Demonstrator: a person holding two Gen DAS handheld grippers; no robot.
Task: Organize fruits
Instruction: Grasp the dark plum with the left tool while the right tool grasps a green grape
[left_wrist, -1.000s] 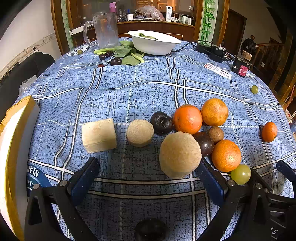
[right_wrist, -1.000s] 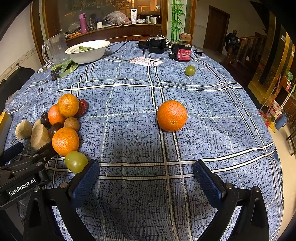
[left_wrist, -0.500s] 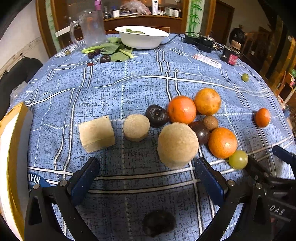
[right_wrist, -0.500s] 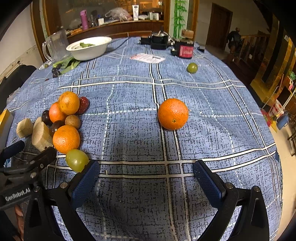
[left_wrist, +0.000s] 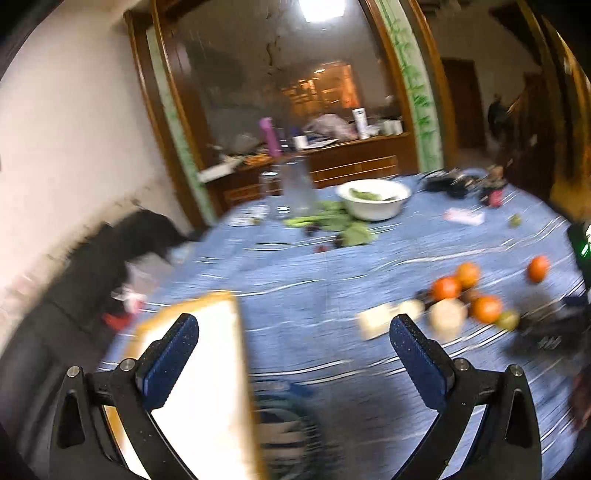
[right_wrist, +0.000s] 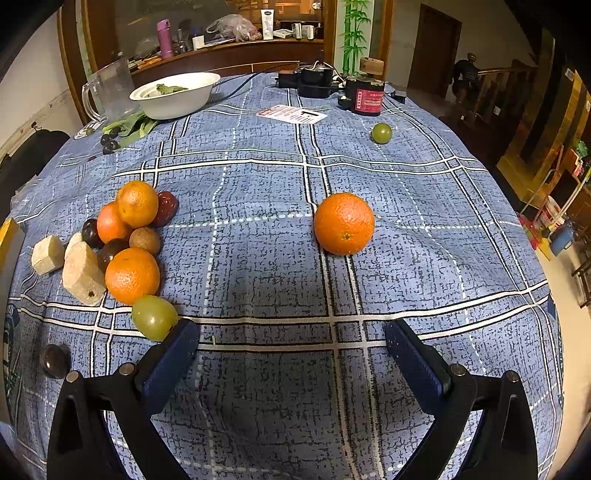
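Observation:
A cluster of fruit (right_wrist: 129, 236) lies at the left of the blue checked tablecloth: three oranges, dark plums, a brown fruit, a green fruit (right_wrist: 154, 317) and tan chunks (right_wrist: 82, 273). A lone orange (right_wrist: 344, 223) sits mid-table, straight ahead of my right gripper (right_wrist: 291, 350), which is open and empty. A small green fruit (right_wrist: 381, 133) lies far right. A dark plum (right_wrist: 54, 361) lies alone near the left edge. My left gripper (left_wrist: 293, 347) is open and empty, raised, over the table's left edge; its view is blurred, the cluster (left_wrist: 465, 299) at right.
A white bowl (right_wrist: 173, 95), glass jug (right_wrist: 110, 90), green leaves and dark fruits stand at the far left. Black devices, a red canister (right_wrist: 365, 98) and a paper card are at the far edge. A yellow-edged white board (left_wrist: 199, 387) lies under my left gripper.
My left gripper has swung up, back and to the left, away from the fruit cluster, and is out of the right wrist view. My right gripper has barely moved.

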